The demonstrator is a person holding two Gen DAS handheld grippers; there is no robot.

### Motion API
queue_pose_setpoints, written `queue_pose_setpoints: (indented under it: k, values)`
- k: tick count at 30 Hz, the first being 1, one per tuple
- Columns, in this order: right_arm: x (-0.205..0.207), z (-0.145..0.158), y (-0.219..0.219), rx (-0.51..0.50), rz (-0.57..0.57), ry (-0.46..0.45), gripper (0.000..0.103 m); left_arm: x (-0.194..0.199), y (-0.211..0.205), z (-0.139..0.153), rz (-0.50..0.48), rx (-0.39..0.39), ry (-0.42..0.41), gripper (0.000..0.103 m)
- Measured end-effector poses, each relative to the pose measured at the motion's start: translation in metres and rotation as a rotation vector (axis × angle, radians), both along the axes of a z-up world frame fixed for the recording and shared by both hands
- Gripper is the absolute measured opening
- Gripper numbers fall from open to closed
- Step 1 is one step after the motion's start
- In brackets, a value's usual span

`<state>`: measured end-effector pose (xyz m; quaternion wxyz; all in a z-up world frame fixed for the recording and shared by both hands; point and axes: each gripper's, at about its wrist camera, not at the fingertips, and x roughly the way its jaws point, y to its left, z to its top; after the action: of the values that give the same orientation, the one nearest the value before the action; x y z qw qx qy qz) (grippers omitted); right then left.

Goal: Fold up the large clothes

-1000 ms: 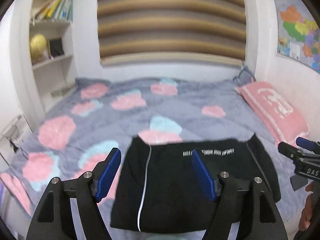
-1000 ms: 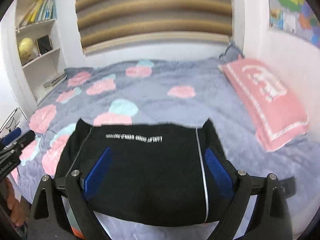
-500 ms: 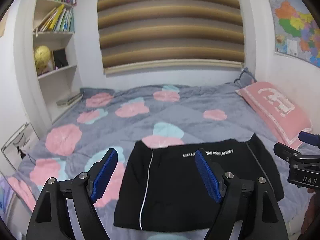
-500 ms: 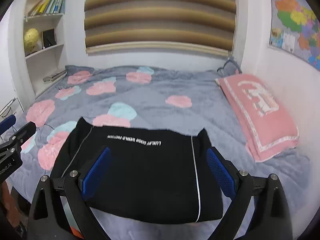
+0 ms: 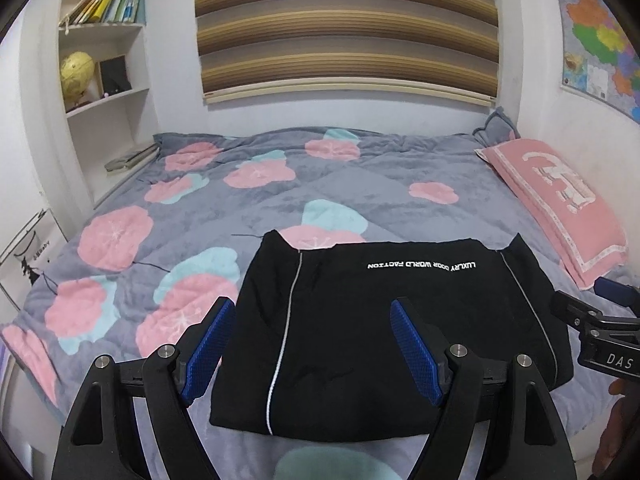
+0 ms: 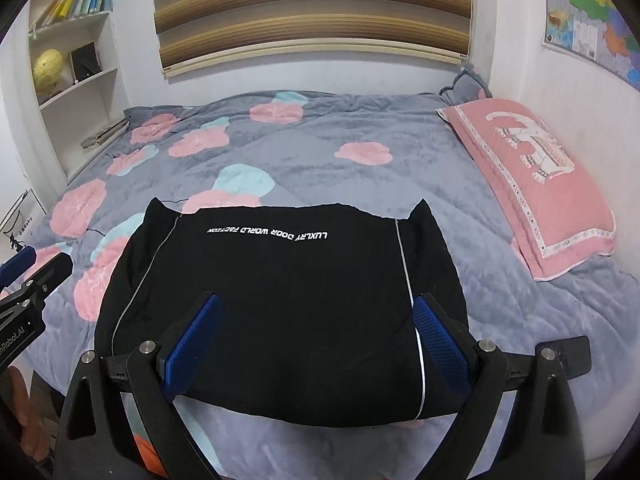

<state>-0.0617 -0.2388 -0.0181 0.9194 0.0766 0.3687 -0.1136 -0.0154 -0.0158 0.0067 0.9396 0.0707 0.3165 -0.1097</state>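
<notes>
**A:** It's a small bedroom: a bed under a grey plush quilt printed with pink and teal flowers (image 5: 224, 216), a brown striped roller blind (image 5: 344, 28) on the back wall, white shelves with books and a yellow globe (image 5: 104, 44) to one side, a coloured wall map (image 6: 592, 20) on the other. Where's the garment?

**B:** The black garment with thin white piping and a line of white lettering (image 6: 280, 296) lies near the bed's front edge, already folded into a compact, roughly square packet. The pink patterned pillow (image 6: 532, 184) sits well apart from it, against the wall.

**A:** And the tongs?

**B:** The left gripper (image 5: 312, 344) is spread wide with nothing between its blue pads, raised over the garment's left part. The right gripper (image 6: 316, 336) is equally wide apart and empty, above the right part. I'd judge they're held off so the fold can be checked, and the packet lies flat because nothing is pulling on it.

**A:** What's changed over the last second?

**B:** Both grippers have lifted and drawn back. More of the wall, blind and shelves shows now. The garment itself hasn't shifted, and the jaws were just as wide then.
</notes>
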Motion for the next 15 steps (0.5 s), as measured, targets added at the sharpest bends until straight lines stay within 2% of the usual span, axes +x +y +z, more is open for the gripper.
queue_pose_setpoints:
  k: [15]
  values:
    - [-0.002, -0.006, 0.003, 0.014, 0.01, 0.013, 0.097, 0.004, -0.002, -0.012, -0.009, -0.004, 0.046, 0.081]
